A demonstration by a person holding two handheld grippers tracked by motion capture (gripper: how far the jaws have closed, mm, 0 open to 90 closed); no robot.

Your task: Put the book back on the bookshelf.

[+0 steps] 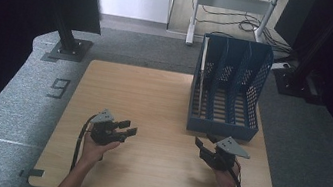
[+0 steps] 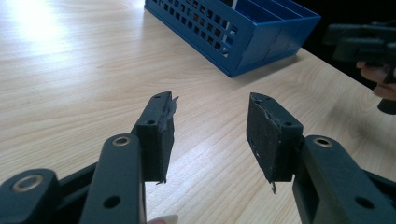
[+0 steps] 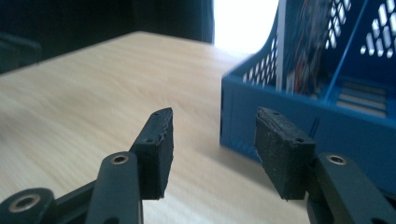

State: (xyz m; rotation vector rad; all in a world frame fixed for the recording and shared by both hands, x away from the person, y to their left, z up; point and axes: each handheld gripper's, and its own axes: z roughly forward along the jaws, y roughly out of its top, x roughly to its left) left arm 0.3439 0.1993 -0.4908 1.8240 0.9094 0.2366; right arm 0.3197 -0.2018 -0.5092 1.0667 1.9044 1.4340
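A blue perforated file rack with three slots stands on the right rear of the wooden table. A thin book or folder stands in its leftmost slot. My left gripper hovers over the table's left front, open, nothing between its jaws. My right gripper is open too, just in front of the rack's near left corner, empty. In the left gripper view the pads frame bare wood, with the rack beyond. In the right gripper view the rack's front wall is close ahead.
A dark stand foot sits off the table's rear left corner, another at the right rear. A white frame with cables stands behind. A "9" mark lies on the grey floor at left.
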